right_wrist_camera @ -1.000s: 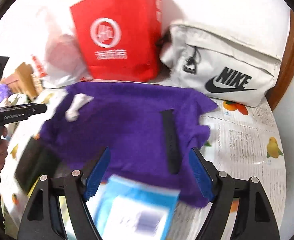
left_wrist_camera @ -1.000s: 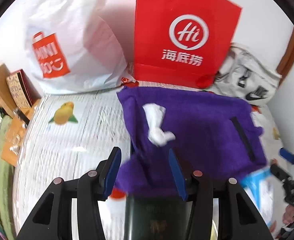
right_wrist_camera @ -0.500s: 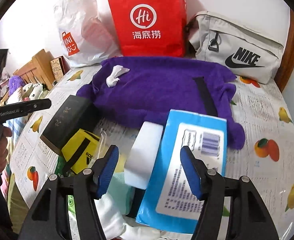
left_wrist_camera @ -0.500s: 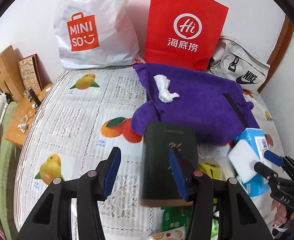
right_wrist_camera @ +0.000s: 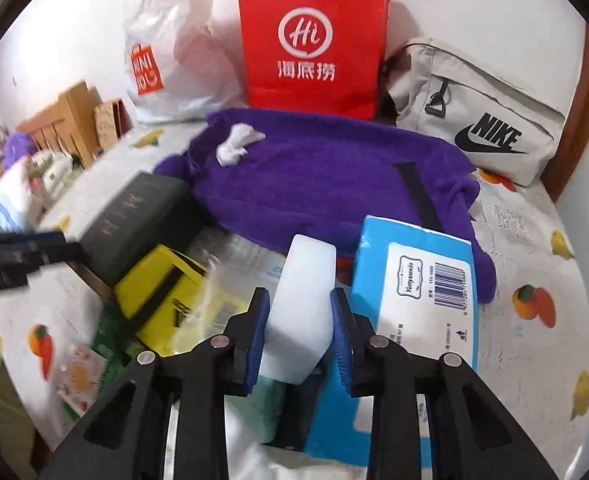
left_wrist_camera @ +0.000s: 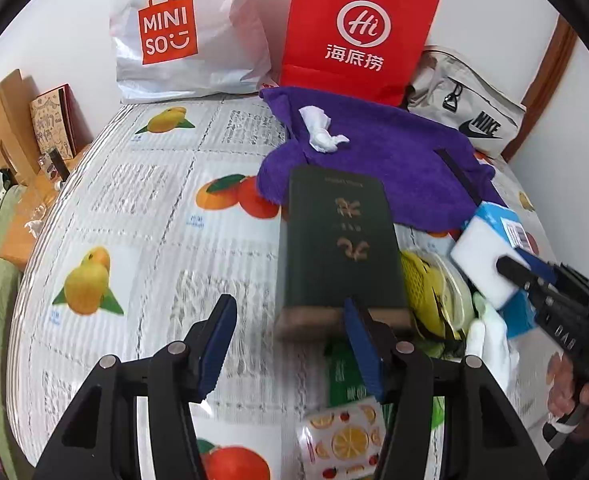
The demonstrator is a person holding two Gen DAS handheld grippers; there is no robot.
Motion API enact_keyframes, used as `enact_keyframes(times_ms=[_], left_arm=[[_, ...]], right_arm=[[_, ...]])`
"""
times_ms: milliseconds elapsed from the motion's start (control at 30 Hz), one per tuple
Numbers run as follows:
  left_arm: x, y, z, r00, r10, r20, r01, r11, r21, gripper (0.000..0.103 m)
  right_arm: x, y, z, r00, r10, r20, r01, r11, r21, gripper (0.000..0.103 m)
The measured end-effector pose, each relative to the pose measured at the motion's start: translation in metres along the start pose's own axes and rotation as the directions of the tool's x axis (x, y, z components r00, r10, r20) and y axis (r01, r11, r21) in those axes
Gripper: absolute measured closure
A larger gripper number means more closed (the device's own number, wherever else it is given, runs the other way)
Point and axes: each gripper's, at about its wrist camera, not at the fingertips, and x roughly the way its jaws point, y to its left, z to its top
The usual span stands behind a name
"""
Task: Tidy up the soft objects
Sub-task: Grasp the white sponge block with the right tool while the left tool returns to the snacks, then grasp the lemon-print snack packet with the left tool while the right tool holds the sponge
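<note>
A white sponge block (right_wrist_camera: 302,300) stands on edge between the pads of my right gripper (right_wrist_camera: 299,336), whose jaws are closing and touch both its sides. In the left wrist view the same sponge (left_wrist_camera: 478,256) sits at the tip of the right gripper (left_wrist_camera: 530,276). My left gripper (left_wrist_camera: 290,344) hangs open, jaws still widening, over the near end of a dark green book (left_wrist_camera: 338,248). Behind lies a purple towel (right_wrist_camera: 326,184) with a crumpled white tissue (right_wrist_camera: 236,146) and a black strap (right_wrist_camera: 418,196) on it. A blue tissue pack (right_wrist_camera: 414,292) lies right of the sponge.
A red paper bag (left_wrist_camera: 358,28), a white Miniso bag (left_wrist_camera: 182,32) and a grey Nike bag (right_wrist_camera: 478,120) stand along the back wall. A yellow pouch (right_wrist_camera: 158,288) and small packets (left_wrist_camera: 342,440) crowd the near middle. Wooden boxes (left_wrist_camera: 2,120) sit off the left edge of the fruit-print cloth (left_wrist_camera: 134,216).
Both grippers have drawn back from the purple towel toward the near pile. The right jaws have narrowed from wide open onto the white sponge. The left jaws have widened slightly over the book's end.
</note>
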Motion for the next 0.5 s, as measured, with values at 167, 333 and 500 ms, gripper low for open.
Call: enact_keyframes(times_ms=[167,333,500], left_arm=[[-0.010,-0.002,-0.020,1.000,-0.003,-0.014,0.003,1.000,0.010,0.047],[-0.006,-0.011,-0.044,0.998,-0.026,-0.057,0.027,1.000,0.014,0.041],[0.008,-0.020,-0.066,0.994,-0.034,-0.108,0.036,0.999,0.022,0.041]], right_arm=[[-0.025,0.002,-0.002,0.998,0.028,0.048,-0.029,0.999,0.026,0.072],[-0.058,0.004,-0.009,0.994,0.033,0.106,-0.037,0.999,0.032,0.072],[-0.091,-0.003,-0.032,0.990,0.037,0.132,-0.043,0.998,0.037,0.072]])
